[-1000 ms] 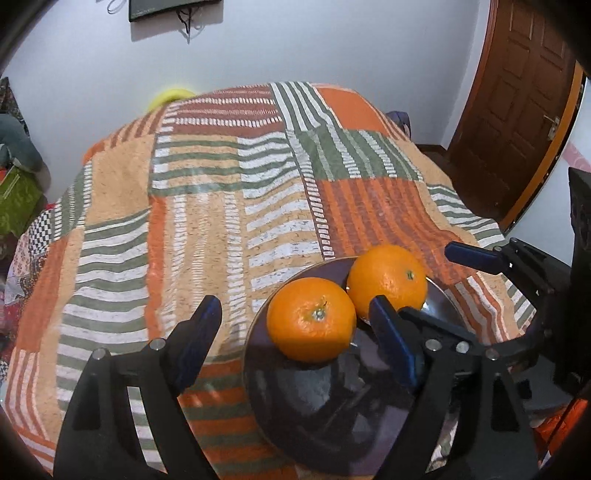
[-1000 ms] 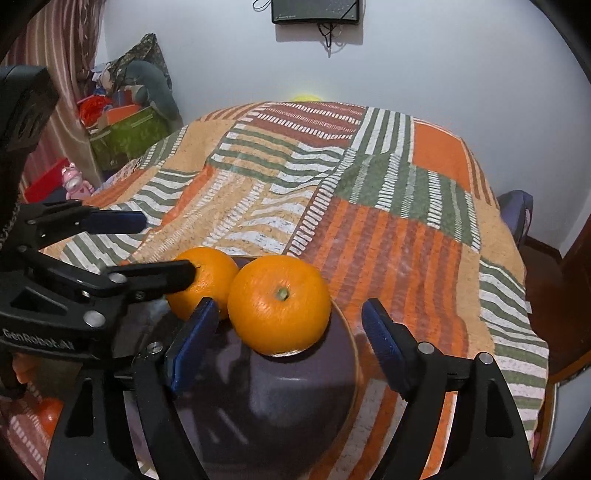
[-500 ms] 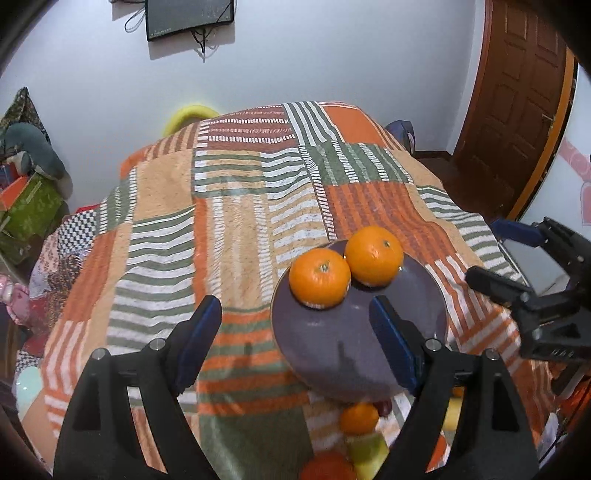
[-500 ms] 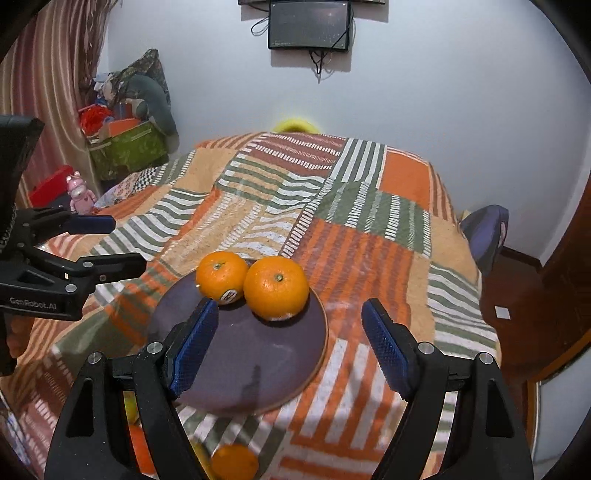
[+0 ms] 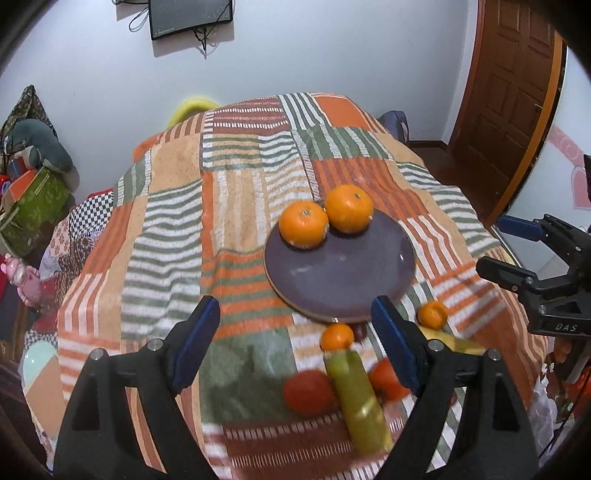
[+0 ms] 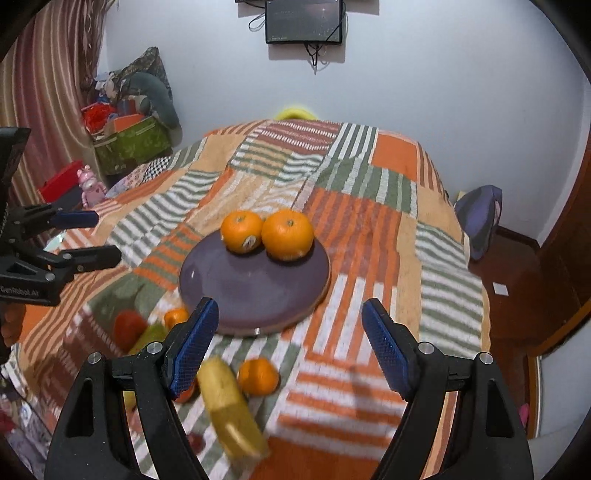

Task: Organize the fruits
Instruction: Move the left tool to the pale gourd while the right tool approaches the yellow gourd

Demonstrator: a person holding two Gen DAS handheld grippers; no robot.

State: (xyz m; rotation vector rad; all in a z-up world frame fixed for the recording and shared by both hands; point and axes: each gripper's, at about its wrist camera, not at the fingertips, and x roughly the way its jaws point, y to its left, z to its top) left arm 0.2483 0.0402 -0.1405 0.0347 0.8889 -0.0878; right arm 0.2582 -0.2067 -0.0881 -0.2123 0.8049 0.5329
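Oranges [image 5: 325, 219], two of them touching, are sitting at the 12 o'clock rim of the purple plate [image 5: 343, 277], so part of the sorting appears done. Loose fruit is lying on the bed [image 5: 177, 206] just off the plate's 6 o'clock edge: two small oranges [image 5: 336, 336], a green banana [image 5: 356, 398], a yellow banana [image 6: 231, 406] and two red fruits [image 5: 308, 393], blurred.

The left claw [image 5: 295, 347] is hanging wide above the loose pile, gripping nothing. The right claw [image 6: 288, 345] is likewise gaping and empty, at the plate's 6 o'clock side. The step in hand looks like picking the next fruit. That likely calls for lowering one claw around a small orange and closing gently, since round fruit may roll on soft bedding.

The bed is wearing a striped patchwork cover in orange, green and white. A wall screen [image 6: 304, 20] is hanging at 12 o'clock, a wooden door [image 5: 509, 110] is standing at 2 o'clock, and boxes and toys [image 6: 129, 136] are crowding 10 o'clock.
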